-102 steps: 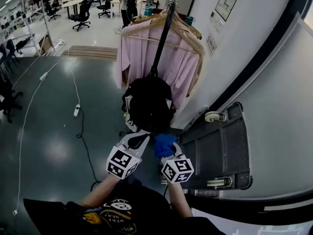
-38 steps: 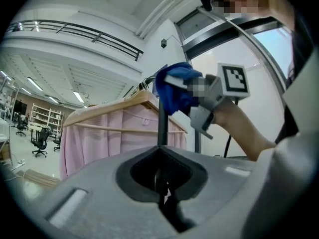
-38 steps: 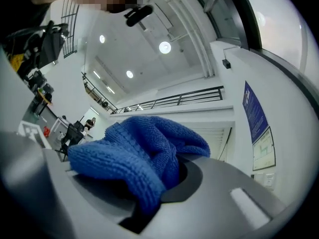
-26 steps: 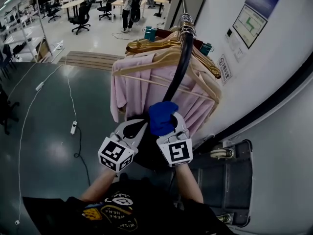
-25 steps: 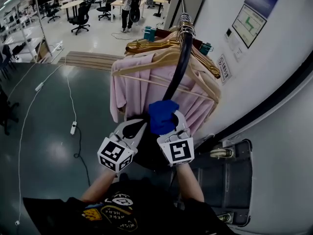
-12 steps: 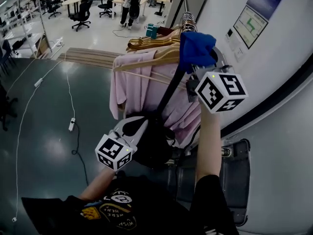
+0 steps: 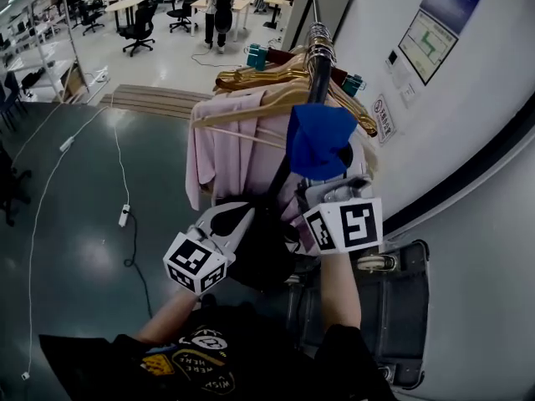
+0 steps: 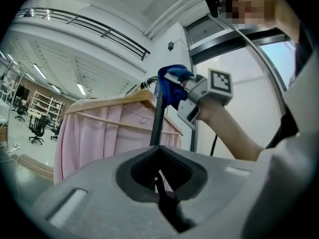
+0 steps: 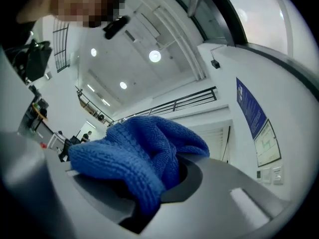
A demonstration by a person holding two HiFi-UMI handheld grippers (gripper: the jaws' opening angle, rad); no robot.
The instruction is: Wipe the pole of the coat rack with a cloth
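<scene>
Head view shows the right gripper (image 7: 326, 178) clamped on a blue knitted cloth (image 7: 319, 138), which lies against the coat rack's black pole (image 7: 316, 61) just below the wooden hangers (image 7: 251, 78) at 12 o'clock. The left gripper (image 7: 227, 218), at 7 o'clock from the cloth, has its jaws drawn together beside the pole's lower stretch, near a pink garment (image 7: 221, 153) and a black bag (image 7: 259, 249).

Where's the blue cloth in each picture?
Head view: the blue cloth is in the upper middle, against the black pole.
Left gripper view: the cloth is in the upper middle, high on the pole.
Right gripper view: the cloth fills the centre, bunched in the right tongs.
Shared landmark: the pole, in the head and left gripper views; the right gripper view does not show it.
</scene>
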